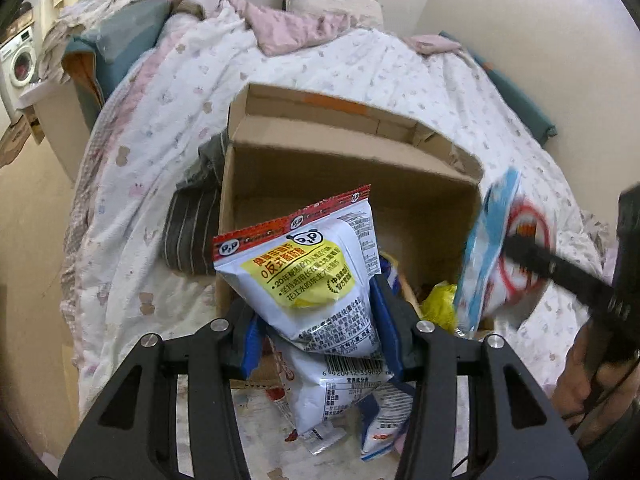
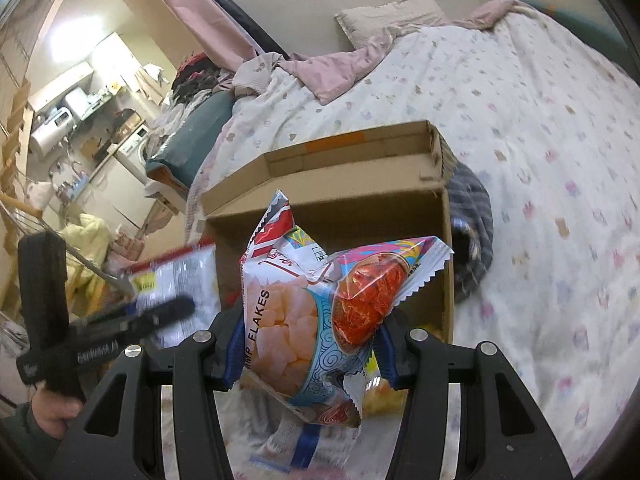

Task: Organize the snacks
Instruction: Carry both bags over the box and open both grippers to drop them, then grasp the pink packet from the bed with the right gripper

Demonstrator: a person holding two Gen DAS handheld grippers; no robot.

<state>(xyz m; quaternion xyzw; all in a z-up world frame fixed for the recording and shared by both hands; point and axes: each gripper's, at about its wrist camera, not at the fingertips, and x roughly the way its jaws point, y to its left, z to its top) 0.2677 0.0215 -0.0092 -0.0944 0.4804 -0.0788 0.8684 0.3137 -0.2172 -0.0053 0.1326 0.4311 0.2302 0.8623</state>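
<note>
Now | my left claw (image 1: 316,320) grips white bag (image 1: 316,276) | right claw (image 2: 308,340) grips shrimp bag (image 2: 296,320) | box (image 1: 352,184) just ahead, below both

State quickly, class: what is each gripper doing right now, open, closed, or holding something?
Left gripper: closed on a white chip bag with a yellow label.
Right gripper: closed on a shrimp flakes bag.

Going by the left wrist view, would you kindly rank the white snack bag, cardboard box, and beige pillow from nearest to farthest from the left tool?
1. white snack bag, gripped in the left tool.
2. cardboard box, just beyond, on the bed.
3. beige pillow, far end, against the wall.
</note>
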